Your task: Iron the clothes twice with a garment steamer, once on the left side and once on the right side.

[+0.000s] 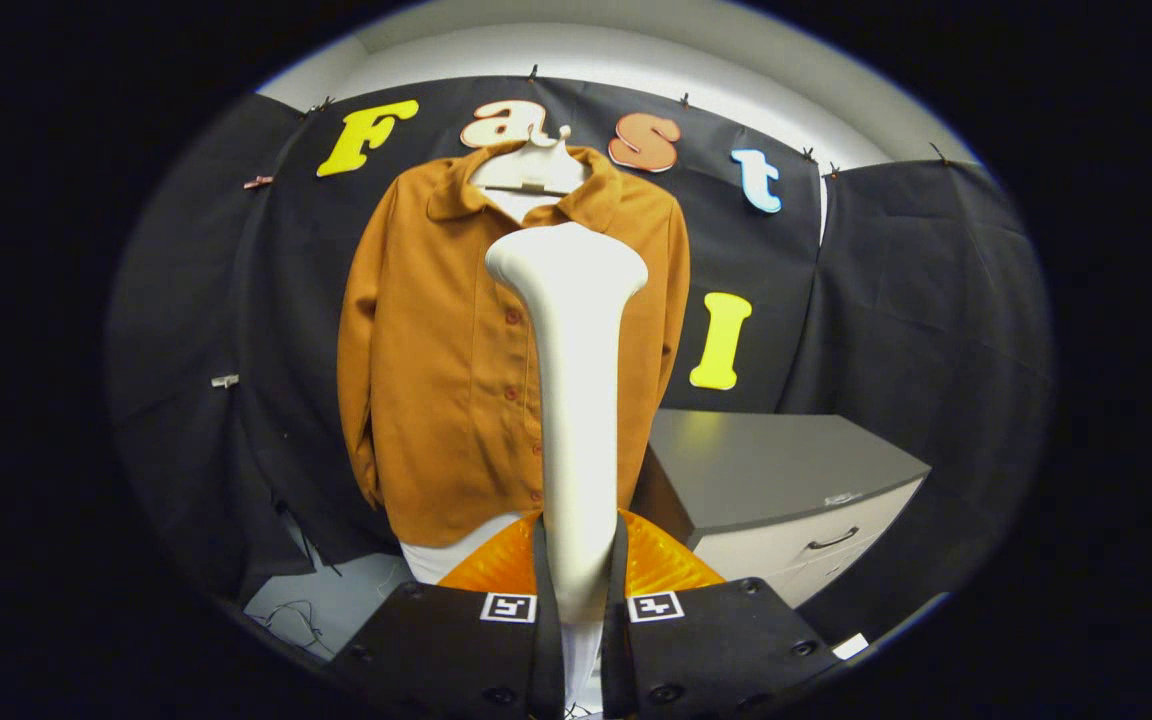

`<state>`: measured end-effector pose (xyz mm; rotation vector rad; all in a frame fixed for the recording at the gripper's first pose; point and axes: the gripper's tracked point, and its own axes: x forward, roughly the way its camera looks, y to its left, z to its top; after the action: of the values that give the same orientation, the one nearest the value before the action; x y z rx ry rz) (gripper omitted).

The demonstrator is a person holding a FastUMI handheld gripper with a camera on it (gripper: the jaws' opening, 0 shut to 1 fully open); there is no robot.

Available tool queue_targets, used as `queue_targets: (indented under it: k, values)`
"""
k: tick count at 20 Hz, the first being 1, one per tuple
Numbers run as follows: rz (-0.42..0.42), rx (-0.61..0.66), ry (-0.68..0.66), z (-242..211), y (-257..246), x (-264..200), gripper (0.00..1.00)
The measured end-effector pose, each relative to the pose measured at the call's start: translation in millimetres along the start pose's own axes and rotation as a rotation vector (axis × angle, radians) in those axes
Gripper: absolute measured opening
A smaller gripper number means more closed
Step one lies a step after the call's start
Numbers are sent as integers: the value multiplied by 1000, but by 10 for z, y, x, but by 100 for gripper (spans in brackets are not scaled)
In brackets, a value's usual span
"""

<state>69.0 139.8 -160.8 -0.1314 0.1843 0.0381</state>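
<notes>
On the left hangs the shirt (436, 360), a brown one with buttons down the front. It is on a white hanger (528, 170) against the black wall. It looks soft and light, so it will likely swing or bunch up if pushed hard. It hangs long way up and down, with its collar on top.

In the middle is the garment steamer (576, 400). It is white, smooth and stiff. It stands straight up, long way up and down, with its wide head on top, in front of the shirt's button line. It may be a bit slippery, so I think the thin handle is the best place to hold it. The claw (576, 610) is pressed together on that handle, one finger on each side, low down.

On the right, behind the steamer, is a grey cabinet (786, 470) with a drawer.
</notes>
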Motion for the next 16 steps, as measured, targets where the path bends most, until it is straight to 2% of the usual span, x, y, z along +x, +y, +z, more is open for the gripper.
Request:
queue_targets:
  k: [8, 16]
  values:
    - [2, 53, -104, 790, -293, -345, 18]
    - [10, 69, -170, 1213, -752, -538, 18]
